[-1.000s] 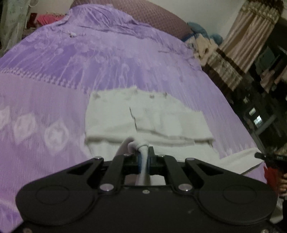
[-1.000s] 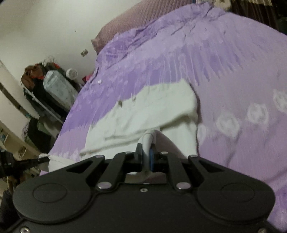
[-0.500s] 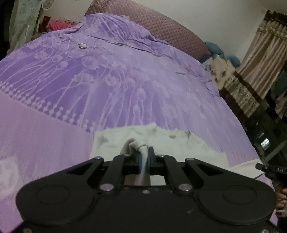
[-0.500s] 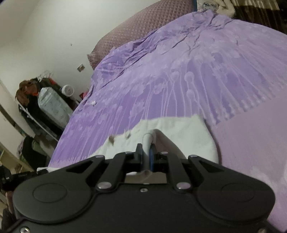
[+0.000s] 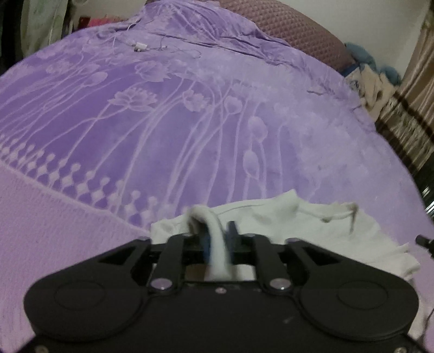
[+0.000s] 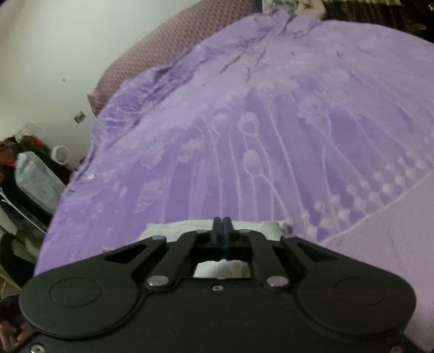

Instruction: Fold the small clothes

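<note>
A small white garment [image 5: 312,225] lies on the purple bedspread [image 5: 190,122], its far edge with drawstrings just beyond my left gripper. My left gripper [image 5: 218,235] has its jaws slightly apart, with a fold of the white cloth still between them. In the right wrist view the garment [image 6: 260,226] shows only as a thin white strip under the gripper body. My right gripper [image 6: 222,225] has its jaws pressed together, and no cloth shows between the tips.
A white cable with a plug [image 5: 139,47] lies far up the bed. A mauve headboard cushion [image 5: 293,24] is behind. Curtains [image 5: 407,122] hang at the right. Bags and clutter [image 6: 32,179] stand beside the bed at the left of the right wrist view.
Both grippers carried the near edge of the garment forward over the rest, folding it. The cloth loop seen earlier in the right gripper is gone from its tips. The left jaws have parted slightly.
</note>
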{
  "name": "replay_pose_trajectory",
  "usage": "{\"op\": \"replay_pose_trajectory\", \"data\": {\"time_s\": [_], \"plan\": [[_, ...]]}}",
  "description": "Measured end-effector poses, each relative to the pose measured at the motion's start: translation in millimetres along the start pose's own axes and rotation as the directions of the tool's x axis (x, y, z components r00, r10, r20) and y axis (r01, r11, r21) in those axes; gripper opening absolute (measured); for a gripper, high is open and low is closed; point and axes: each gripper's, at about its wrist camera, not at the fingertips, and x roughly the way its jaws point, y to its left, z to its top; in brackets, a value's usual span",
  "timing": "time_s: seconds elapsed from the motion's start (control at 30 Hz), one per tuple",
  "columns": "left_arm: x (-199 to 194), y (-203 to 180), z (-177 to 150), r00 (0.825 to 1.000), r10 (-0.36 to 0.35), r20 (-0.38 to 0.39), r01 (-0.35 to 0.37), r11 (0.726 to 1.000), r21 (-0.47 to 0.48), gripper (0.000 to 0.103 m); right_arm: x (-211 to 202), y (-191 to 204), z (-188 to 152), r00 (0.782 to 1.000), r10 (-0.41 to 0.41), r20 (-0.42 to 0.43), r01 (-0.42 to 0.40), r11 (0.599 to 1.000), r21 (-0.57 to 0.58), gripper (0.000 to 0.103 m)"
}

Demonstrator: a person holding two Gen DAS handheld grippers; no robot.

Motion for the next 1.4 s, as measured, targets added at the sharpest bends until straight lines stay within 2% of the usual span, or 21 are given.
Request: {"op": "replay_pose_trajectory", "data": {"time_s": [0.03, 0.07, 0.17, 0.23, 0.3, 0.37, 0.47, 0.57, 0.67, 0.77, 0.9, 1.07, 1.2, 1.3, 1.4], "plan": [[4, 2, -1, 1.000, 0.000, -0.011, 0.000, 1.000, -0.003, 0.060, 3, 0, -3, 1.000, -0.005, -0.003, 0.005, 1.000, -0.005, 0.000], [4, 4, -3, 1.000, -0.002, -0.004, 0.002, 1.000, -0.022, 0.067, 5, 1, -7, 1.000, -0.004, -0.007, 0.004, 1.000, -0.016, 0.000], [0, 14, 5, 0.997, 0.058, 0.048, -0.055, 0.996, -0.075, 0.072, -1, 7, -19, 1.000, -0.020, -0.014, 0.019, 0.997, -0.078, 0.000], [-6, 26, 16, 0.994, 0.097, 0.053, -0.089, 0.987, -0.136, 0.072, -12, 9, -31, 0.999, -0.009, -0.038, 0.005, 0.994, -0.111, 0.000], [-15, 40, 25, 0.994, 0.084, 0.067, -0.071, 0.981, -0.178, 0.072, -21, 10, -41, 0.997, -0.015, -0.076, 0.004, 0.989, -0.146, 0.000], [-31, 49, 26, 0.994, 0.065, 0.085, -0.047, 0.977, -0.207, 0.072, -35, 12, -50, 0.996, -0.044, -0.074, 0.028, 0.978, -0.207, 0.001], [-65, 49, 10, 0.991, 0.037, 0.130, -0.013, 0.983, -0.185, 0.073, -51, 8, -60, 0.993, -0.075, -0.086, 0.051, 0.966, -0.253, 0.001], [-74, 36, -16, 0.997, 0.012, 0.081, -0.003, 0.994, -0.110, 0.073, -44, 12, -74, 0.983, -0.071, -0.168, 0.018, 0.953, -0.303, 0.001], [-64, 16, -37, 1.000, -0.018, 0.006, 0.018, 0.999, -0.035, 0.074, -27, 19, -77, 0.982, -0.096, -0.162, 0.039, 0.944, -0.328, 0.001], [-52, 6, -50, 0.999, -0.015, -0.031, 0.015, 1.000, 0.001, 0.074, -9, 22, -62, 0.989, -0.029, -0.144, -0.004, 0.975, -0.223, 0.001], [-35, -2, -53, 0.997, -0.053, -0.053, 0.054, 0.998, 0.035, 0.074, 11, 40, -38, 0.997, 0.021, -0.078, -0.034, 0.984, -0.174, 0.001], [0, -12, -28, 1.000, 0.027, -0.009, -0.026, 0.995, 0.100, 0.074, 37, 49, -21, 1.000, -0.003, -0.027, -0.001, 0.990, -0.142, 0.001], [24, -6, -1, 1.000, 0.026, 0.002, -0.026, 0.996, 0.082, 0.074, 49, 47, -13, 0.999, -0.037, 0.007, 0.038, 0.990, -0.137, 0.001], [38, -7, 18, 0.997, 0.083, 0.009, -0.083, 0.993, 0.089, 0.074, 62, 44, 0, 0.997, -0.077, 0.011, 0.078, 0.988, -0.130, 0.001], [47, -6, 27, 0.995, 0.103, -0.017, -0.101, 0.992, 0.078, 0.074, 62, 44, 10, 0.996, -0.085, 0.007, 0.085, 0.990, -0.114, 0.001]]}}
